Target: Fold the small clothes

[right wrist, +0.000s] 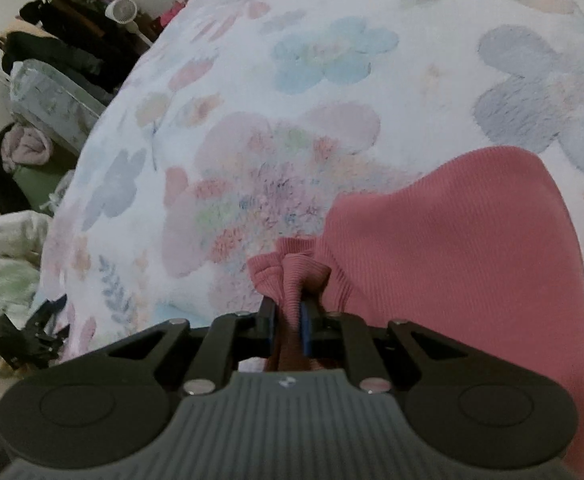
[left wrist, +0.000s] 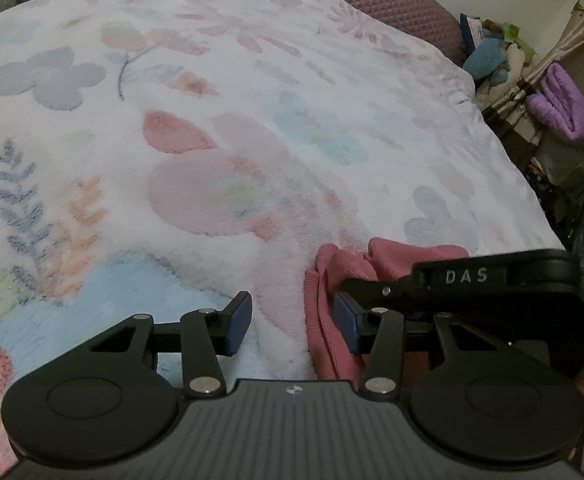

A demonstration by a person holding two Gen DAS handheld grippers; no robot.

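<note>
The pink top point(right wrist: 452, 248) lies on the flowery blanket point(right wrist: 252, 80), filling the right wrist view from about 3 o'clock down to 5 o'clock. A bunched, frilly bit of its edge is pinched tight in the right gripper point(right wrist: 290, 320), whose two fingers are squeezed together on the cloth. In the left wrist view the same top shows near 4 o'clock. The left gripper point(left wrist: 292, 320) has its fingers wide apart with only blanket between them, and its right blue pad point(left wrist: 348, 320) is just beside the pink edge.

What could go wrong? The right grip holds only a small crumpled bit, so I think the cloth could slip out if it is pulled fast. The two grippers are very close and might bump. The open left fingers could also grab the fluffy blanket instead of the top.

The top is soft, stretchy and ribbed with thin lines. The blanket is fuzzy and thick, with pale flowers. The grippers are hard, black and smooth.
</note>
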